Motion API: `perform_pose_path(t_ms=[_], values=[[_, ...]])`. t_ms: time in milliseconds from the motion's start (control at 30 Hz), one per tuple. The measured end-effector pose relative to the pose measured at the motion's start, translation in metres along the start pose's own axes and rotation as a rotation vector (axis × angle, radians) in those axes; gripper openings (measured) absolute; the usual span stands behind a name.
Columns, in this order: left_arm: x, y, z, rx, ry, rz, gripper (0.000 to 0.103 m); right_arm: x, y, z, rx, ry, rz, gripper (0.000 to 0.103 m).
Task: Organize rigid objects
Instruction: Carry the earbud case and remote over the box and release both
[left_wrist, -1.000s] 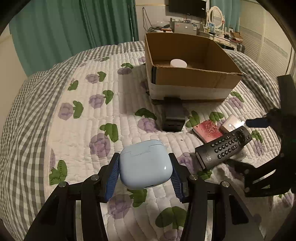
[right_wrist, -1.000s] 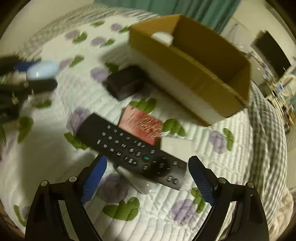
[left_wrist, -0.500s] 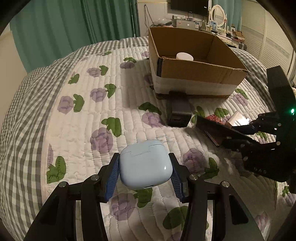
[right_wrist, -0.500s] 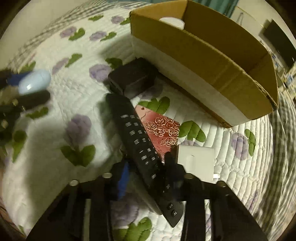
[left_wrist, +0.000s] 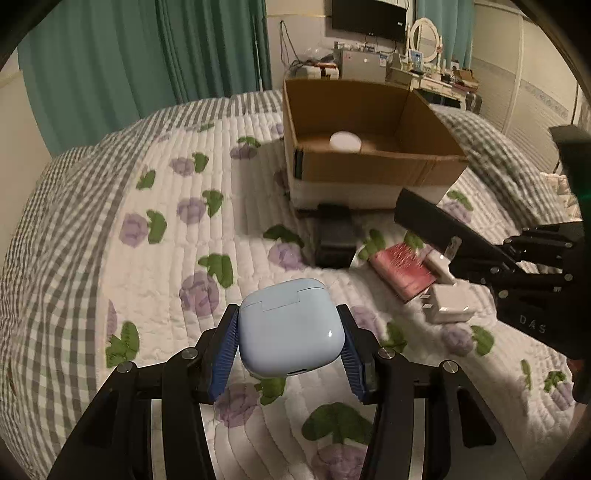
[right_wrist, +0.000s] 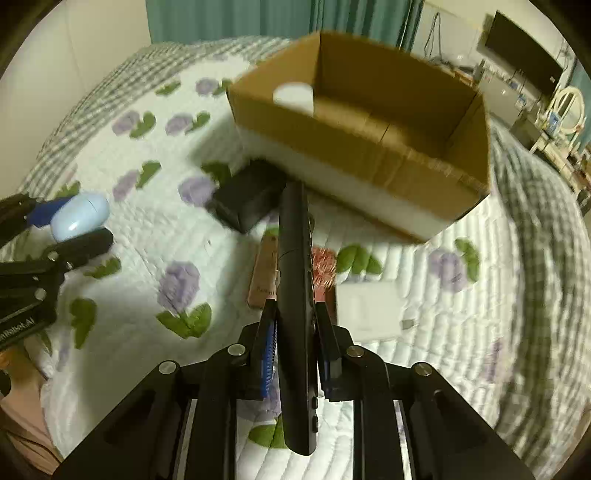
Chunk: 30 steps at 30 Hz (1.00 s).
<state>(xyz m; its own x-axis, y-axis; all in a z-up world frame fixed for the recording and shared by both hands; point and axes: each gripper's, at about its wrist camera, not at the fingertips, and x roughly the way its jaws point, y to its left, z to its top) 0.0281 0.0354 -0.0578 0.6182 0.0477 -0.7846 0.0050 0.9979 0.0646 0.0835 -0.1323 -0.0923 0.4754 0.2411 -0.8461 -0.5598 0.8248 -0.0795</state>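
Both grippers point steeply down over the bed (left_wrist: 155, 280). The left gripper (left_wrist: 288, 347) clenches a blue earbud case (left_wrist: 288, 328) squarely between its jaws. The right gripper (right_wrist: 293, 339) has just closed its jaws on a remote (right_wrist: 295, 295), gripped edge-on near its rear, its nose toward 12 o'clock at the box (right_wrist: 369, 155). A white charger (right_wrist: 369, 310) lies at 2 o'clock.
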Motion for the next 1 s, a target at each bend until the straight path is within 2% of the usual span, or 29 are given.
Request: perform_pose_path(t_ms=[100,300,500,700,833,1000], values=[[-0.013,-0.004,0.016,0.005,-0.032,-0.01,0.051,-0.026,-0.003,0.013,0.016,-0.06,-0.006,0.018],[-0.034,-0.012,0.074,0.01,-0.126,-0.031,0.051,-0.084,-0.019,0.059,0.039,-0.203,-0.055,0.018],[-0.025,-0.029,0.139,0.022,-0.199,-0.021,0.051,-0.114,-0.054,0.098,0.09,-0.307,-0.066,0.018],[0.022,-0.045,0.181,0.03,-0.184,-0.028,0.051,-0.099,-0.092,0.12,0.155,-0.336,-0.065,0.018],[0.066,-0.052,0.193,0.041,-0.153,-0.031,0.052,-0.068,-0.114,0.126,0.181,-0.315,-0.065,0.018],[0.115,-0.054,0.194,0.023,-0.079,-0.037,0.052,-0.026,-0.133,0.127,0.203,-0.281,-0.05,0.018]])
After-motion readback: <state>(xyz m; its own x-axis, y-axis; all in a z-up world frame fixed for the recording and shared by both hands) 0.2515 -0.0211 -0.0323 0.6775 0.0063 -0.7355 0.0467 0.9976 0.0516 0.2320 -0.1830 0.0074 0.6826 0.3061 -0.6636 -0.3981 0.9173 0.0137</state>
